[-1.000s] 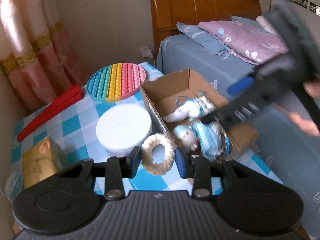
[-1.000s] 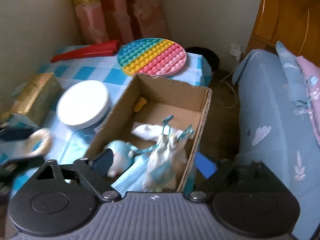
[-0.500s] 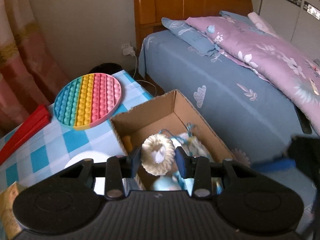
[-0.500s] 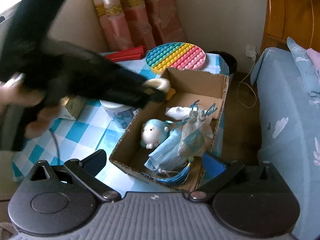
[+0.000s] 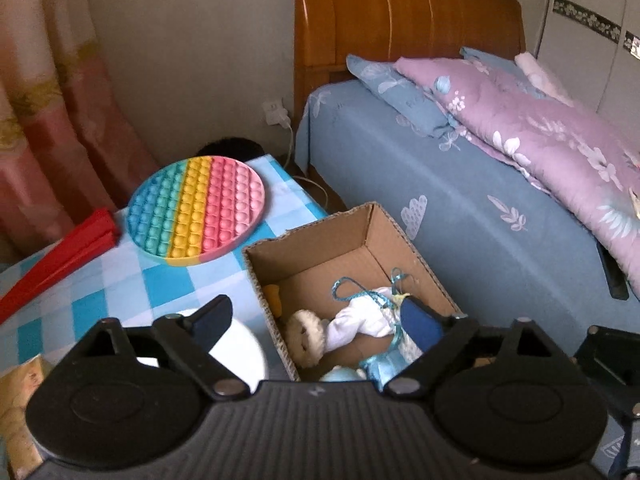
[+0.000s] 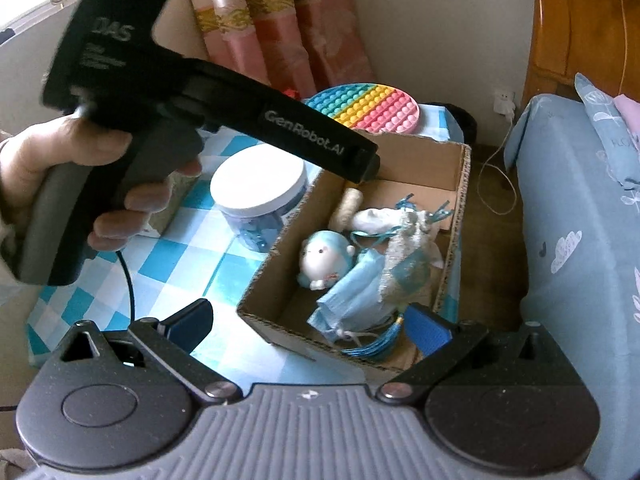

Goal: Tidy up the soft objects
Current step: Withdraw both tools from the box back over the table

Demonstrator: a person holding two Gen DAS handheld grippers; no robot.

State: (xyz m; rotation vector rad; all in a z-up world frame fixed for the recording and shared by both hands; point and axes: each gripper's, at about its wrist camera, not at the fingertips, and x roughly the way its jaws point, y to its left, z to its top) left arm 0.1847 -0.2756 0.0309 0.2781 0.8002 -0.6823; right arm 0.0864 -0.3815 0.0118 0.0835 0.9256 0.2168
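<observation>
Left wrist view: the left claw point(image 5: 316, 320) has just been opening and now gapes wide with nothing between its pads, poised over the cardboard box point(image 5: 416, 252). Just below lies the woolly cream ring point(image 5: 306, 338), dropped in beside a white cloth doll point(image 5: 360, 320); whether the ring rests flat or leans on the wall is hard to tell. The right claw point(image 6: 308, 324) also stands wide and empty, near the box's front corner. The box is light corrugated board near the surface's edge point(image 6: 188, 248), so a knock from either claw could push it toward the floor. Farther off sit a smooth white-lidded jar point(image 6: 260, 184) and a bumpy rainbow silicone disc point(image 5: 196, 210).
</observation>
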